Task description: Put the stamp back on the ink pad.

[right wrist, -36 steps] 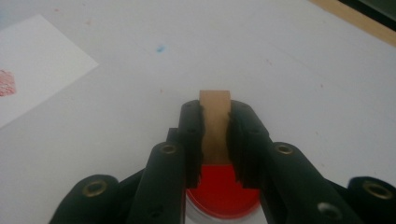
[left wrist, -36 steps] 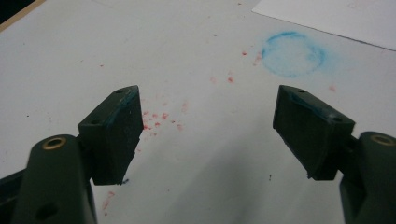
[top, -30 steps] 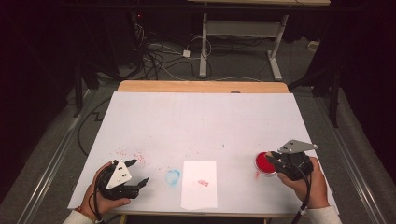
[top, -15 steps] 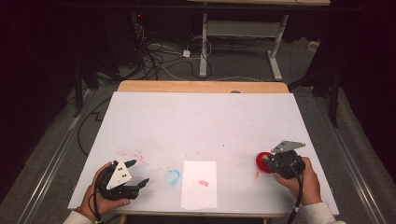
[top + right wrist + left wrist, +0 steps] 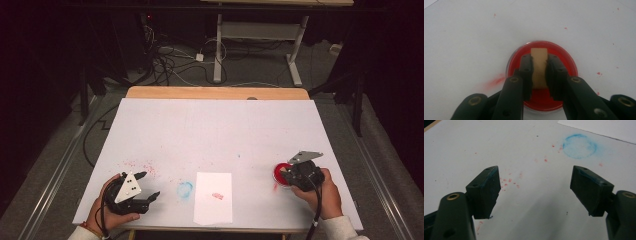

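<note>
White sheeting covers the table (image 5: pixel 220 135), with dark floor and cables beyond its far edge. I hold one hand-held gripper in each hand.

Right hand-held gripper (image 5: pixel 539 71): jaws closed to a narrow gap on a tan block (image 5: pixel 539 65), which stands in a red ink dish (image 5: pixel 564 62). The dish sits near the right edge of the table, toward the near side. I cannot tell whether the block's lower face touches the ink.

Left hand-held gripper (image 5: pixel 535 190): jaws spread wide, holding nothing, low over the near left corner.

Status, as I judge it: a paper sheet (image 5: pixel 213 197) lies at near centre and carries one red mark (image 5: pixel 217 195). A blue ring (image 5: pixel 579 146) is printed on the table just left of the sheet, and red specks are scattered near the left hand-held gripper. This looks like stamping work. One print is on the paper; the block appears to be at the inking step, so carrying it to the sheet remains.

Clearance: the path from dish to sheet is open table. The dish is close to the right edge; keep lateral moves leftward. The whole far half of the table is free.
</note>
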`<state>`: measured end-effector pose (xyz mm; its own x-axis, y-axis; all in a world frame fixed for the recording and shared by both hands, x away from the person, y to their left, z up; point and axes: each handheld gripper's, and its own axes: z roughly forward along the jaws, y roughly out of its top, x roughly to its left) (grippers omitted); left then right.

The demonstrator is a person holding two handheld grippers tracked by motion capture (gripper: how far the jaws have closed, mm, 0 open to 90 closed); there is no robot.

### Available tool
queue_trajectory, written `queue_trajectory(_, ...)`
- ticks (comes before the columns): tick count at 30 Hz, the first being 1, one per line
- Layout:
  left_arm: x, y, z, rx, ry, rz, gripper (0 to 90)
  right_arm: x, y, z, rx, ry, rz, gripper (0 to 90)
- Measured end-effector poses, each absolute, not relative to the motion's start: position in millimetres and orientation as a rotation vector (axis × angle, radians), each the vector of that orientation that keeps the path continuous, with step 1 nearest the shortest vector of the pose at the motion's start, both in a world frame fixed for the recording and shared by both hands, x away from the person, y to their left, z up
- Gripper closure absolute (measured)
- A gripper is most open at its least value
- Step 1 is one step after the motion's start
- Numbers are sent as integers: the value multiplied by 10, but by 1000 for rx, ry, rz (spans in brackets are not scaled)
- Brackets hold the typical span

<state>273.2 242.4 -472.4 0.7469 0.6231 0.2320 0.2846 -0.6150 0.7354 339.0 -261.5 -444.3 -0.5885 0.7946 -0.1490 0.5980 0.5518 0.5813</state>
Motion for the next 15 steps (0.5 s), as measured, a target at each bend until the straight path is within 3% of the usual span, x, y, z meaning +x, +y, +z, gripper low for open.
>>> queue_trajectory(15, 2735, 2428, -4718, 2235, 683, 624, 236, 3393, -2637, -4442, 1147, 2389, 698, 751)
